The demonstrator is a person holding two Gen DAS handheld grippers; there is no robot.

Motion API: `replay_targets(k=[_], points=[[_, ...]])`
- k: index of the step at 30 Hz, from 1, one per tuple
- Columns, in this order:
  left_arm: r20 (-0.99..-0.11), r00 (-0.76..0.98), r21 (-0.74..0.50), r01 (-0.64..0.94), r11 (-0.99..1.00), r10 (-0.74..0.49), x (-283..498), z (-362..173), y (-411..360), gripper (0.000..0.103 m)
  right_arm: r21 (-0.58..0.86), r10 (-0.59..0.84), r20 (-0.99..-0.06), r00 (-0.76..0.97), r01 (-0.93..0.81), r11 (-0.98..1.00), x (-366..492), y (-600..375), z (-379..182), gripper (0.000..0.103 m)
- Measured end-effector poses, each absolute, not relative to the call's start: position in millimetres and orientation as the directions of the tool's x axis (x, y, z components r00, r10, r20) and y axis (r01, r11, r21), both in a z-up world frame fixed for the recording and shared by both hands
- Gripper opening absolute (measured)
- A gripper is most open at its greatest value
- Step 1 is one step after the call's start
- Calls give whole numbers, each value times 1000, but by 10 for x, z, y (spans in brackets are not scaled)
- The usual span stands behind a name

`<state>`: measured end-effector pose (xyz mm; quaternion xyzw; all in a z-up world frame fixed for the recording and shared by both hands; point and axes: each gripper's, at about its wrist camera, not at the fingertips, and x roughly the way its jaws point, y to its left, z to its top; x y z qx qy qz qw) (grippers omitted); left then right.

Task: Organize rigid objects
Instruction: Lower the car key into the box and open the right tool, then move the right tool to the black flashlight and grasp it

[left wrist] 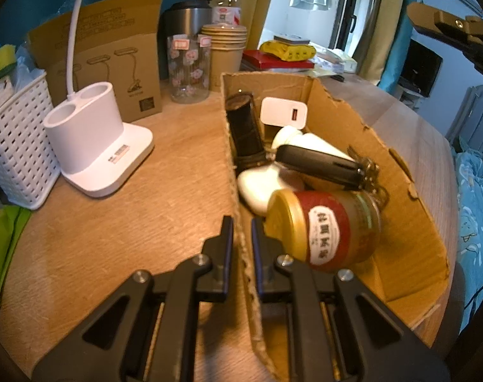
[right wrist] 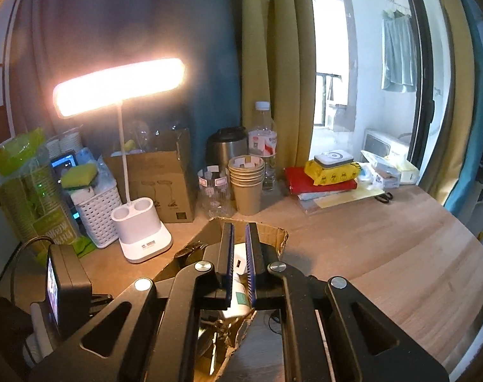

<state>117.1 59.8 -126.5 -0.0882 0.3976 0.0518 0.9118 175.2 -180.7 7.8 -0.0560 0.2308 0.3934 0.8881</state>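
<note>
A torn cardboard box (left wrist: 400, 222) lies on the wooden table. In it lie a gold-lidded jar with a red label (left wrist: 324, 226), a black car key (left wrist: 321, 165), a white charger (left wrist: 284, 113), a dark cylinder (left wrist: 244, 127) and white rounded items (left wrist: 257, 187). My left gripper (left wrist: 242, 226) is shut on the box's left wall, one finger on each side. My right gripper (right wrist: 239, 242) hovers above the box (right wrist: 273, 232) with its jaws nearly closed and nothing held between them.
A lit white desk lamp (right wrist: 142, 242) with a pen-holder base (left wrist: 91, 146) stands left of the box. Behind are a white basket (left wrist: 15, 146), a lamp carton (left wrist: 114, 63), a glass jar (left wrist: 187, 70), paper cups (left wrist: 227, 54), a steel flask (left wrist: 184, 22), a water bottle (right wrist: 263, 143) and books (right wrist: 321, 184).
</note>
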Motion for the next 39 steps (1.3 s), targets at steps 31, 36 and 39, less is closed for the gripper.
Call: replay_targets(k=[31,36,39], points=[[-734,678,-119,-165,979,25,1174,-1266,601,13,96,562,-560,608,-627,773,2198,-1967,-349,41],[-734,678,-119,-165,979,25,1176,-1268,604,13,109,549,-583,600,-611,784,2317,-1970,-472,41],[-734,678,-119,-165,979,25,1173,-1265,600,12,114,539,-596,595,-602,790,2376,-1978,-539,41]])
